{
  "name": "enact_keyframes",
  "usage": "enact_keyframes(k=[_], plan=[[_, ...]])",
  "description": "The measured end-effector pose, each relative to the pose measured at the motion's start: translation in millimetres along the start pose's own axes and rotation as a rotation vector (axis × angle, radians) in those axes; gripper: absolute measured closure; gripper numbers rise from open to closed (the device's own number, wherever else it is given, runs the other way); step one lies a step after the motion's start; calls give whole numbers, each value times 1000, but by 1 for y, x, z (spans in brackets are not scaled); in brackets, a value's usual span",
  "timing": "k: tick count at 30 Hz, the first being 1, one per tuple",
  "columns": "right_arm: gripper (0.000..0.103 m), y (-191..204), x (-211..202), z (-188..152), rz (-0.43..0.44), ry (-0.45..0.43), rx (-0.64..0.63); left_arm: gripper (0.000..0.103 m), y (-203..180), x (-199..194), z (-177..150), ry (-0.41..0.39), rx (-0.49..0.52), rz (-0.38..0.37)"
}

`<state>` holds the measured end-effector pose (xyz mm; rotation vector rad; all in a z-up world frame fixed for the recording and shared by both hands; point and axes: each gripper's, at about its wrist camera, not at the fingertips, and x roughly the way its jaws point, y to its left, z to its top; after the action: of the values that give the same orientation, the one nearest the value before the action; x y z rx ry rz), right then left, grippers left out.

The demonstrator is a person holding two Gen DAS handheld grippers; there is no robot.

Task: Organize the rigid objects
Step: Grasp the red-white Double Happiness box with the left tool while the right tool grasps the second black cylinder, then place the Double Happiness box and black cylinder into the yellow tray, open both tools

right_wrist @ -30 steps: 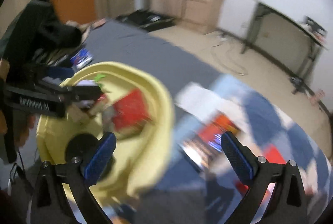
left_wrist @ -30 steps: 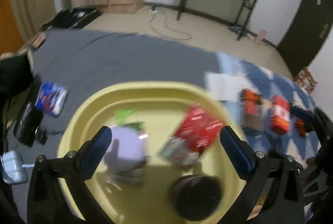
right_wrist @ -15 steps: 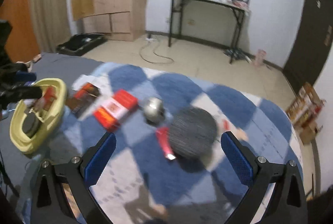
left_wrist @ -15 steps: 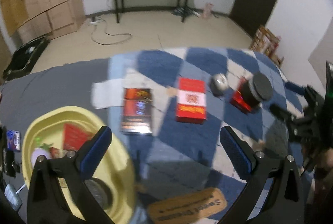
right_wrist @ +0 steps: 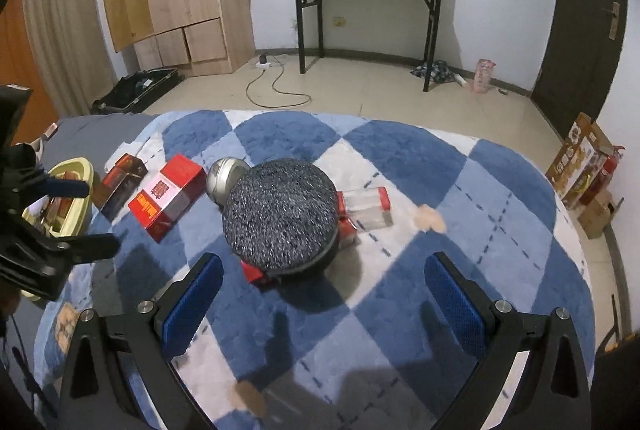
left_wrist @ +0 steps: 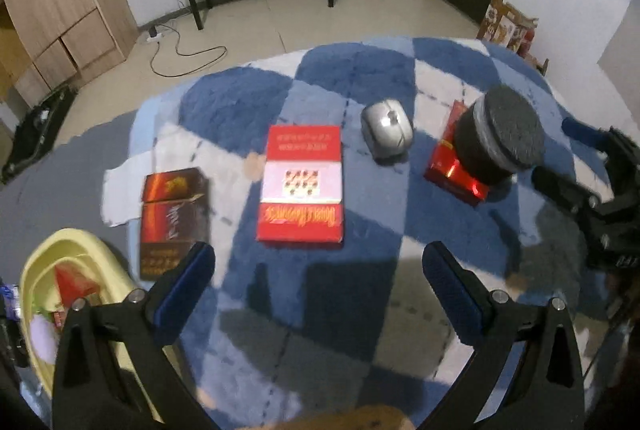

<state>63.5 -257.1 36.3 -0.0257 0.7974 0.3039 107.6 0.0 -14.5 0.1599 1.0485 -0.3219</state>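
Both grippers, left (left_wrist: pixel 319 280) and right (right_wrist: pixel 319 288), hover over the rug (right_wrist: pixel 460 190), fingers wide; yellow basin (left_wrist: pixel 44 258) at its left edge holds packets.

rug (left_wrist: pixel 360 302) blue-white checked | basin (left_wrist: pixel 44 254) yellow | box (left_wrist: pixel 302 186) red | fingers (right_wrist: pixel 192 306) blue

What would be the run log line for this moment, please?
left gripper: open, empty | right gripper: open, empty | black jar: on rug | yellow basin: partly filled

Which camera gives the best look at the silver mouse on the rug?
The left wrist view: the silver mouse lies fully visible, seen from above. In the right wrist view the black round lid covers much of it.
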Motion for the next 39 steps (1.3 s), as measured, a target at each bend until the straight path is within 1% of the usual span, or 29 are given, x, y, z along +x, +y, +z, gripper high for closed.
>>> enact_keyframes(k=[2, 6, 7, 9, 11, 13, 14, 15, 16, 17, 18, 20, 22, 23, 26, 28, 31, 33, 34, 35, 37, 39], plan=[[0, 1, 8, 1, 7, -4, -3, 0, 1, 8, 4, 1, -12, -19], [0, 2, 24, 3, 22, -2, -6, 0, 1, 29, 7, 6, 10, 13], [0, 3, 29, 3, 26, 2, -11, 0, 3, 35, 8, 9, -2, 22], [0, 3, 37, 3, 15, 6, -17, 0, 11, 47, 11, 12, -48, -4], [0, 3, 41, 4, 16, -14, -13, 1, 16, 58, 12, 23, -77, -14], [3, 4, 47, 4, 12, -21, -17, 7, 16, 63, 13, 25, -85, -23], [9, 4, 52, 3, 17, -15, -21, 18, 14, 65, 13, 18, -74, -33], [20, 4, 56, 3, 25, -10, -21, 32, 12, 66, 13, 9, -59, -21], [27, 5, 59, 2, 34, -8, -24, 37, 9, 65, 13, -6, -45, 5], [33, 6, 61, 1, 37, -9, -31, 46, 7, 64, 12, -26, -37, 14], [34, 6, 62, 0, 36, -18, -36, 46, 7, 61, 12, -43, -40, 6], [34, 3, 58, -3, 59, -51, -27, 46, 6, 51, 11, -91, -44, -28], [35, 0, 50, -6, 63, -82, -16, 46, 4, 35, 11, -147, -24, -29], [35, -2, 45, -8, 68, -96, -12, 46, 5, 28, 11, -163, -22, -39], [35, -5, 27, -11, 79, -135, -24, 46, 12, -3, 10, -222, -35, -64], [35, 3, 13, -12, 95, -163, -67, 46, 24, -25, 8, -254, -60, -68], [35, 29, -2, -10, 157, -180, -124, 46, 53, -59, 0, -280, -108, -80], [35, 52, -9, -4, 203, -185, -144, 46, 80, -77, -9, -281, -131, -55], [35, 64, -12, -2, 227, -185, -154, 46, 98, -90, -18, -294, -152, -20], [35, 75, -13, 0, 246, -183, -167, 46, 112, -98, -26, -297, -173, -1], [35, 107, -13, 2, 301, -161, -215, 46, 145, -113, -42, -286, -239, 48], [35, 136, -13, 1, 338, -141, -262, 46, 179, -126, -61, -268, -303, 97]])
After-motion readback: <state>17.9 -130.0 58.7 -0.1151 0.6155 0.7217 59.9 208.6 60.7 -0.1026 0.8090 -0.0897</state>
